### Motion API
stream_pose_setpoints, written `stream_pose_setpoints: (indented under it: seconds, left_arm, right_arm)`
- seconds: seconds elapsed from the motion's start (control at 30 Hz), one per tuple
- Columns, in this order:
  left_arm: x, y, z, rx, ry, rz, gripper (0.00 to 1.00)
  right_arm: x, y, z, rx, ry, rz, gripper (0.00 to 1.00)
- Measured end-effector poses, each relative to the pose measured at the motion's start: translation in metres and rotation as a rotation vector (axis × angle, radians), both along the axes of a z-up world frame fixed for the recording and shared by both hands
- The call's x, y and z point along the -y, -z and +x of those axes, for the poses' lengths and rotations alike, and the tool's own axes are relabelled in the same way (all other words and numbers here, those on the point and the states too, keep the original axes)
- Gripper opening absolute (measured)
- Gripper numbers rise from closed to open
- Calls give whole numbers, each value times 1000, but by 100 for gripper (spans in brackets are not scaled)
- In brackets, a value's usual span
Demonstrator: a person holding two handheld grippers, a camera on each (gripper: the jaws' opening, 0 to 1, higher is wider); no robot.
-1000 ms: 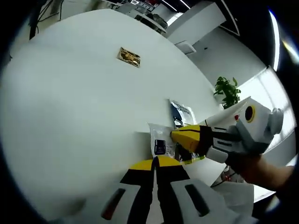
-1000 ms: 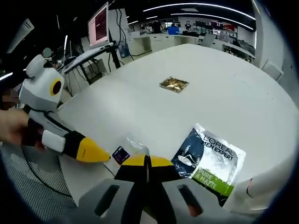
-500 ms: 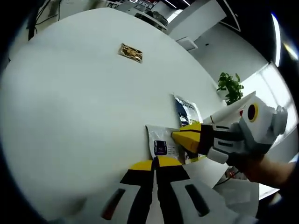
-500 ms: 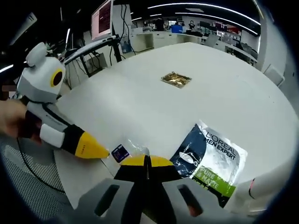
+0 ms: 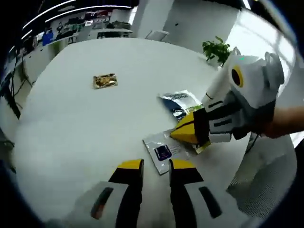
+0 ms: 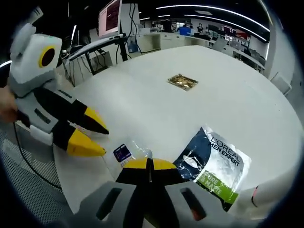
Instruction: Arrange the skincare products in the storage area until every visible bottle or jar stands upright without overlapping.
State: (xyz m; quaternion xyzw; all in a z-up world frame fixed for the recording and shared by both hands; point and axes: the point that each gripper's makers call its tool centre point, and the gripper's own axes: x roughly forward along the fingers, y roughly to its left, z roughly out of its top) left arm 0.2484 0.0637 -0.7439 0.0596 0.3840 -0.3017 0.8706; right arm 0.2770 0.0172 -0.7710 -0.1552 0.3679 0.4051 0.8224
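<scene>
Three sachets lie on the table [image 6: 156,109]: one clear [image 6: 124,154], one dark [image 6: 212,166], one gold [image 6: 182,81].

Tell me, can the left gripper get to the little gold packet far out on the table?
Probably yes. The left gripper is open and holds nothing, and the white table between it and the gold packet is bare. It would just have to travel forward a fair way.

White table [image 6: 228,90]; gold packet [image 6: 183,81]; dark-blue, silver, green sachet [image 6: 213,164]; clear sachet [image 5: 166,151], purple label.
</scene>
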Motion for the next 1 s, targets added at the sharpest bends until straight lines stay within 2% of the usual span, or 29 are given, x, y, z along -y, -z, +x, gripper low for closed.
stream_pose_setpoints:
  seconds: [0.07, 0.1, 0.17, 0.27, 0.33, 0.47, 0.6, 0.73, 0.9, 1.0]
  left_arm:
    - [12, -4, 5, 73, 108, 46, 16]
    - [18, -1, 7, 95, 157, 72, 17]
    - [26, 2, 10, 119, 205, 97, 20]
    - [27, 13, 11, 96, 215, 140, 21]
    - [21, 27, 11, 73, 226, 193, 21]
    - [23, 23, 9, 82, 211, 154, 20]
    - [23, 23, 10, 91, 208, 158, 20]
    - [22, 23, 10, 88, 205, 162, 20]
    - [21, 25, 11, 84, 203, 167, 20]
    - [20, 24, 11, 76, 189, 170, 21]
  right_arm:
    - [0, -1, 0, 2, -7, -2, 1]
    - [0, -1, -1, 4, -12, -3, 1]
    - [0, -1, -1, 4, -17, -4, 1]
    - [0, -1, -1, 2, -24, -4, 1]
    - [-1, -2, -1, 2, -28, -4, 1]
    - [-1, -2, -1, 15, -47, -11, 1]
    - [-1, -7, 1, 108, -138, -45, 4]
    - [1, -13, 4, 146, -135, -59, 8]
    - [1, -25, 4, 179, -139, -27, 14]
    - [4, -34, -3, 198, -145, -13, 19]
